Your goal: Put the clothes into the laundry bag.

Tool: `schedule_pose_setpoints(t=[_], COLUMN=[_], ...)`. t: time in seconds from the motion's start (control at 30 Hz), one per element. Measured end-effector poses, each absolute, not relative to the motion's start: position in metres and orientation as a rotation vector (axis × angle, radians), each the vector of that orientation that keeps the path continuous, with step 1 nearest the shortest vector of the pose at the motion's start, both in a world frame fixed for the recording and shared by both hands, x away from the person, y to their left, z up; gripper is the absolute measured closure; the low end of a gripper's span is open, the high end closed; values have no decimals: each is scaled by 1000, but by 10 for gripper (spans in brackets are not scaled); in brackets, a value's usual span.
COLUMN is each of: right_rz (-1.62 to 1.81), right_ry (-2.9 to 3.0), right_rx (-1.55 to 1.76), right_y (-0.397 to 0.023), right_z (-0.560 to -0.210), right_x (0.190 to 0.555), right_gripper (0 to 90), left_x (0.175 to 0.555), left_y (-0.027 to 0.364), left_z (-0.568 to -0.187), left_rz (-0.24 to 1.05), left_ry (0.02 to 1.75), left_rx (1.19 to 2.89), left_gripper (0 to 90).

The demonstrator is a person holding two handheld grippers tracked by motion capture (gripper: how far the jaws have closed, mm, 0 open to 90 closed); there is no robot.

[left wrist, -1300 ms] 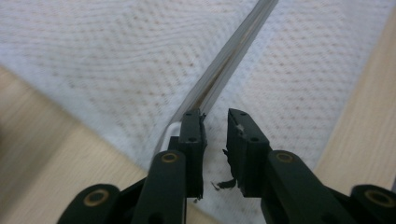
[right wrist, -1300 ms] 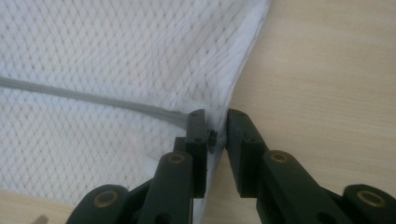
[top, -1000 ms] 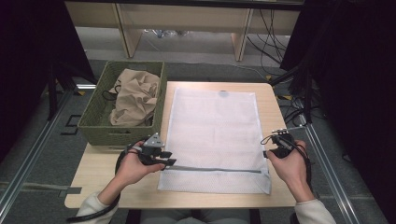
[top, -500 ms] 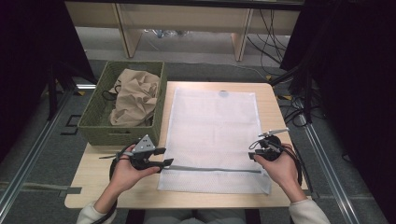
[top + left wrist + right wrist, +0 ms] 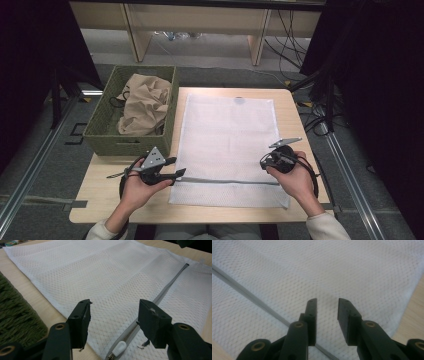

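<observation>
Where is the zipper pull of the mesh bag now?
In the left gripper view the zipper pull lies on the mesh bag at the bottom, between the left gripper's open jaws, at the zipper's near end.

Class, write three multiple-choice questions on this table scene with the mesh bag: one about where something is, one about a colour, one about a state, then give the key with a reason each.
1. Where does the green basket stand?
A. to the left of the white mesh bag
B. on top of the bag
C. at the table's right edge

2. What colour is the zip pull at the bag's left end?
A. red
B. white
C. black

3. How does the left claw stand?
A. shut on the bag's corner
B. shut on the basket's rim
C. open above the zip

Key: 1 A, the high view shows the basket beside the bag's left edge. 2 B, the left gripper view shows a white pull. 3 C, its jaws stand apart with the mesh and zip showing between them, gripping nothing.
</observation>
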State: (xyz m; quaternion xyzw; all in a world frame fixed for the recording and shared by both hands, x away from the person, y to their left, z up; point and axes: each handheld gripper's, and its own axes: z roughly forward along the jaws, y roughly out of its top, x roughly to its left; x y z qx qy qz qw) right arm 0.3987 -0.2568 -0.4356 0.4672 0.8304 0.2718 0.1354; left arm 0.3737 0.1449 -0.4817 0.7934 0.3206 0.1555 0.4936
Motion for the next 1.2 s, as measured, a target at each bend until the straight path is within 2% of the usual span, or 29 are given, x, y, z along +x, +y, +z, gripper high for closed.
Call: schedule_pose_setpoints(t=[0.47, 1.2], right_rz=[781, 723], right_ry=[2527, 2650], right_rx=[1268, 1144], right_y=[-224, -182], right_z=[-442, -457], right_x=[400, 405], right_gripper=[777, 764], left_x=[373, 373], left_y=[142, 145], left_z=[-483, -484], left_rz=[380, 375], left_ry=[794, 804], left_rx=[1949, 1967], left_gripper=[452, 451])
